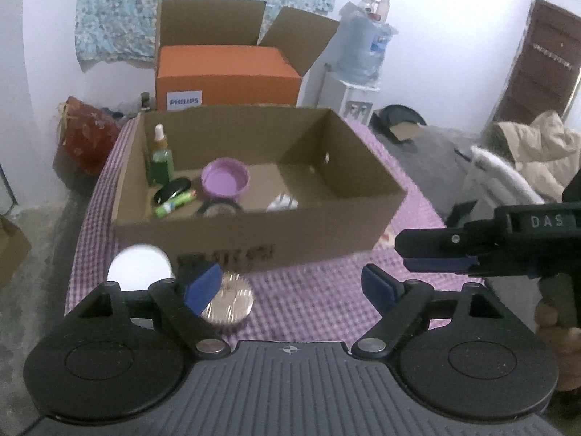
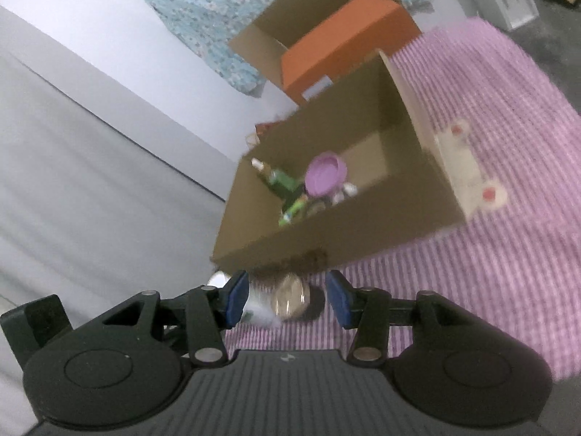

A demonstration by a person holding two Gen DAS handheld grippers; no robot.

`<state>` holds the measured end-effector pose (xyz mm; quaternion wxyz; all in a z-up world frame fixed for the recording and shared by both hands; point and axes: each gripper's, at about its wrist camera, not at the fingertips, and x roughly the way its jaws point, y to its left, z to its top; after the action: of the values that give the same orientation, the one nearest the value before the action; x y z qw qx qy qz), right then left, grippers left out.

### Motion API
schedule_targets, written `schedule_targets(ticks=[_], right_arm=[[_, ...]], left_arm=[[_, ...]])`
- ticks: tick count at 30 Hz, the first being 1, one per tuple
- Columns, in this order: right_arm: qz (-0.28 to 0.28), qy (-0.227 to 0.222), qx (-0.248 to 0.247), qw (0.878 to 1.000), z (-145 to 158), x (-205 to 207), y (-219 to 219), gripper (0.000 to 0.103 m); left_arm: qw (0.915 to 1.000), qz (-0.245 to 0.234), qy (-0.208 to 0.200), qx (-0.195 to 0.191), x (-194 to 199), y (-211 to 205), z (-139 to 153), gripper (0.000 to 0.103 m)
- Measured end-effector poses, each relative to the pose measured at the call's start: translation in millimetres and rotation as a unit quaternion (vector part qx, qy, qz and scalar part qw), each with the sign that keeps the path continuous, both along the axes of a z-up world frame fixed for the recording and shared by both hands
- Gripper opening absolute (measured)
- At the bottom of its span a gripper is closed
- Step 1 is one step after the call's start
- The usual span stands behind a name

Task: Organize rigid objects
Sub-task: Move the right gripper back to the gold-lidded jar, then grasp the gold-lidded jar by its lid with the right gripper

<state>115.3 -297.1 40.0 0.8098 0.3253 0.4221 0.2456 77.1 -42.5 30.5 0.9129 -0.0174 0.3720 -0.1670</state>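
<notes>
Both grippers, left (image 1: 290, 285) and right (image 2: 287, 296), are hanging released and empty before the box (image 1: 254, 239), which is already holding a bottle (image 1: 159, 158) and bowl (image 1: 225, 180), while a gold tin (image 1: 228, 301) is waiting outside, probably next.

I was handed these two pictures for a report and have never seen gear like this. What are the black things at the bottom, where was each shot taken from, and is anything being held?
They are hand-held grippers, one in each of a person's hands, each with a camera looking along its two blue-padded fingers. One picture is from the left gripper, the other from the right gripper. Both stand open and hold nothing. On the purple checked tablecloth sits an open cardboard box holding a green dropper bottle, a purple bowl and smaller items. In front of the box lie a shiny round tin and a white round object.
</notes>
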Motion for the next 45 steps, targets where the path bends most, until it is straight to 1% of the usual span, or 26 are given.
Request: schedule_targets(ticks=[5,9,11,17,23,25,26,28,32,35,38,45], right_arm=[[0.004,0.023,-0.004,1.0,-17.7,-17.0,10.4,0.051],[0.007,0.043,-0.009,0.999,-30.7,-22.7,17.5,0.051],[0.01,0.052,-0.009,0.999,-36.4,-24.3,21.5,0.051],[0.02,0.073,-0.015,0.997,-48.1,-21.0,30.5,0.051],[0.017,0.084,-0.023,0.996,-58.1,-12.6,35.6,0.051],[0.016,0.088,-0.025,0.996,-62.3,-7.5,36.6,0.051],[0.017,0.09,-0.025,0.995,-64.5,-4.6,37.4,0.052],[0.018,0.088,-0.027,0.996,-67.0,2.1,38.6,0.051],[0.024,0.076,-0.031,0.996,-70.9,20.3,48.3,0.052],[0.034,0.07,-0.028,0.997,-76.2,37.2,59.1,0.051],[0.049,0.067,-0.024,0.996,-81.8,52.8,71.2,0.05],[0.081,0.067,-0.023,0.994,-94.4,85.4,99.1,0.046]], left_arm=[[0.9996,0.012,0.006,0.026,-15.3,6.2,-20.4,0.085],[0.9992,0.023,0.021,0.025,-19.8,14.9,-33.9,0.085],[0.9989,0.028,0.019,0.03,-23.1,17.4,-39.3,0.085],[0.9973,0.037,0.018,0.061,-23.6,16.1,-57.0,0.085],[0.995,0.05,0.009,0.086,-18.1,14.4,-76.9,0.084],[0.9941,0.057,0.01,0.091,-14.0,15.7,-83.5,0.083],[0.9939,0.06,0.012,0.092,-11.3,16.3,-87.0,0.08],[0.9939,0.063,0.015,0.089,-6.3,18.7,-92.7,0.077],[0.9942,0.069,0.022,0.079,4.4,23.0,-101.3,0.068],[0.9948,0.066,0.027,0.072,11.0,23.7,-106.8,0.061],[0.9954,0.059,0.025,0.071,15.9,21.4,-110.9,0.059],[0.9955,0.053,0.022,0.076,27.4,11.0,-118.2,0.057]])
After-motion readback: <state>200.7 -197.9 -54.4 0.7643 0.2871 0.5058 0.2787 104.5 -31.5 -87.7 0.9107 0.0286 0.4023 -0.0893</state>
